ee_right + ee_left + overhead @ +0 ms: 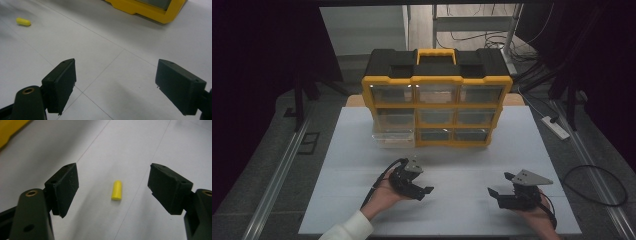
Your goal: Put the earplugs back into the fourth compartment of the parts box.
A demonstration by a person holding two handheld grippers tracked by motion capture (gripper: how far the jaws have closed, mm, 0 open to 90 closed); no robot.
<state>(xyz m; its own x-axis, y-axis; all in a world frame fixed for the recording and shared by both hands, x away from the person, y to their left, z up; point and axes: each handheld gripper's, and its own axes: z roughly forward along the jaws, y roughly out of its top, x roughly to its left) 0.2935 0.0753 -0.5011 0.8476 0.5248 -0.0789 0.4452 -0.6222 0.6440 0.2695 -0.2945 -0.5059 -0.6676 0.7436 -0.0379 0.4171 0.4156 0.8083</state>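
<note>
Now, left gripper [113, 182]: held low over the white counter [362, 165], jaws wide apart and holding nothing.
Yellow plug [116, 190]: a small rounded cylinder lying on its side on the counter, between the left jaws as seen along them, touching neither pad.
Right gripper [115, 85]: jaws wide apart, nothing between them, bare counter below; in the right gripper view the yellow plug [23, 21] lies well off at upper left.
Hands: left hand [387, 192] and right hand [532, 212] each carry a gripper near the counter's front edge, well apart.
Drawer cabinet [437, 97]: black and yellow, standing at the back of the counter, its bottom left drawer [393, 139] pulled out.
</note>
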